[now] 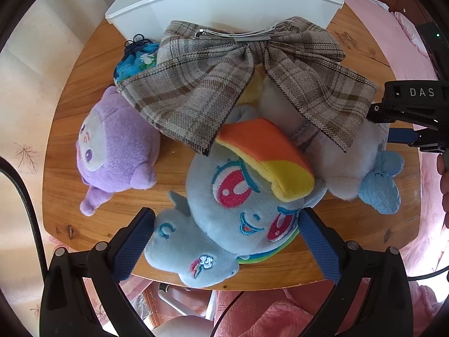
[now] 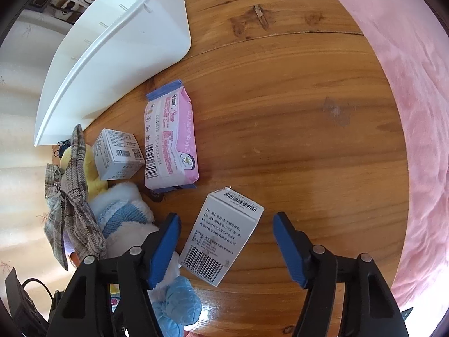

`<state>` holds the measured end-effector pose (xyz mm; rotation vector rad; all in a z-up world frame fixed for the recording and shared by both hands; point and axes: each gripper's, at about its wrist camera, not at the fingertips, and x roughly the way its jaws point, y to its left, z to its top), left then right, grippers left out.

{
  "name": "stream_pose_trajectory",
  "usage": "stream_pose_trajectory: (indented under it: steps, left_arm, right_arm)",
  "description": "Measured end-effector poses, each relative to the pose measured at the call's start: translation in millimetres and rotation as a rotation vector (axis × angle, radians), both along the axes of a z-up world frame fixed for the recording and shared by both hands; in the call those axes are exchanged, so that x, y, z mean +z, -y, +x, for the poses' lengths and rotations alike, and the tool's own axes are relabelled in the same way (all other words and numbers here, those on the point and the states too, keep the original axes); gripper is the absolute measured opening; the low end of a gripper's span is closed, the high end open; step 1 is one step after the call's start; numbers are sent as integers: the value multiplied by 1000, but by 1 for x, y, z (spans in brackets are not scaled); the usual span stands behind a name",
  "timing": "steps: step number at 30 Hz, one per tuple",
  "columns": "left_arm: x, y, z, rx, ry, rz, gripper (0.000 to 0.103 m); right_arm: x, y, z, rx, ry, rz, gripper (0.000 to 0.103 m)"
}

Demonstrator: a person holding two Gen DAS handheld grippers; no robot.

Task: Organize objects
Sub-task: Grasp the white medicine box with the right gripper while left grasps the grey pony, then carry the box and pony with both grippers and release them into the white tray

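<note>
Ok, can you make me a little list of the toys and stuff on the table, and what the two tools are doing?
table: round, wooden
bin: white, at the far edge
pony: blue plush, between the left tool's fingers
purple plush: left of the pony
bow: plaid, lying over the plushes
pink pack: by the bin
small box: beside the pink pack
tall box: lying flat between the right tool's open fingers
left tool: open
right tool: open

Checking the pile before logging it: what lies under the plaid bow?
The plaid bow drapes over a blue patterned pouch, a yellow plush and a white fluffy plush. Their covered parts stay hidden.
</note>
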<state>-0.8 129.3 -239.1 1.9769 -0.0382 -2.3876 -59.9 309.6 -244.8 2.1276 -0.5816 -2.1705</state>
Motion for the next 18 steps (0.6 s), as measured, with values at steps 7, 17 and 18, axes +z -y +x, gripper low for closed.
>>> stream_pose_trajectory:
  steps: [7, 17, 18]
  left_arm:
    - [-3, -5, -3, -7, -3, -9, 101]
    - [-1, -12, 0, -4, -29, -20, 99]
    - [0, -14, 1, -8, -35, -22, 98]
  right_arm:
    - [7, 3, 1, 26, -10, 18, 51]
    - [19, 10, 8, 58, -34, 29, 35]
    - [21, 10, 9, 63, -42, 34, 35]
